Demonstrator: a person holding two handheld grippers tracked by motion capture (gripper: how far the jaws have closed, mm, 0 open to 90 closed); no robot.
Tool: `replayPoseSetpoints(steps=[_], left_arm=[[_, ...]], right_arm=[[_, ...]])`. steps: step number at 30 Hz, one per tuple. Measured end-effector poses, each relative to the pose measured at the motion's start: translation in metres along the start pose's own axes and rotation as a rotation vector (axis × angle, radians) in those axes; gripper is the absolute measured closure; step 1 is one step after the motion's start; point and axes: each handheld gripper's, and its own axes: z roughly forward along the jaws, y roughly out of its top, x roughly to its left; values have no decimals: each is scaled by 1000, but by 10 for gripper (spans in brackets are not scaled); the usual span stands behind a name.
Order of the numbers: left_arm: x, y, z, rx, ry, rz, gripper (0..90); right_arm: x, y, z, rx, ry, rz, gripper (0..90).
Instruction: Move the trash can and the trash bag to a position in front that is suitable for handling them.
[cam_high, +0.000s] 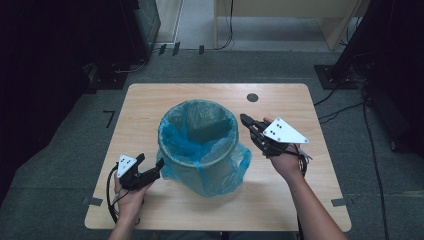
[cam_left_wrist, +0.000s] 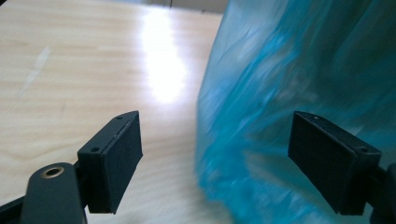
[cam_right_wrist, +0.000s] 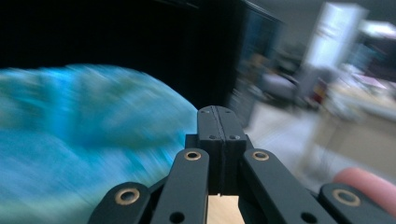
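A bin lined with a blue bag stands in the middle of the table, the bag's loose skirt spilling down its outside. The left tool sits low at the bin's near-left side, jaws apart, with the bag film seemingly just ahead of them, untouched. The right tool hovers beside the rim's right edge, jaws pressed together and empty.

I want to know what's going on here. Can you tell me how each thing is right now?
Bin: upright on the table.
Blue bag: lines the bin, folded over its rim, loose plastic bunched down the outside.
Left hand-held gripper: open beside the bag, pads not pressing on it.
Right hand-held gripper: shut, holding nothing, beside the bin's rim.
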Motion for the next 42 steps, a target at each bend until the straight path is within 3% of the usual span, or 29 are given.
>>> replayPoseSetpoints(steps=[3,5,6,10,15,19,26,32,36,42], left_arm=[[5,3,-4,48,-35,-31,96],[9,3,-5,80,-21,-27,18],[10,2,-6,100,-6,-6,0],[17,-4,-7,172,39,50,0],[23,-8,-5,231,51,66,0],[24,-10,-3,246,53,65,0],[22,-13,2,290,59,94,0],[22,-14,5,308,53,90,0],[23,-14,5,306,50,80,0],[24,-14,5,303,51,77,0]], right_arm=[[5,21,11,30,145,-101,900],[10,32,21,71,233,-151,900],[12,36,26,79,264,-181,900],[22,48,45,100,407,-244,900],[36,56,65,154,569,-313,900],[54,64,78,224,679,-403,900],[71,67,98,311,770,-490,900],[88,64,121,442,834,-610,900],[101,53,132,523,881,-675,900],[112,26,149,607,972,-720,900]])
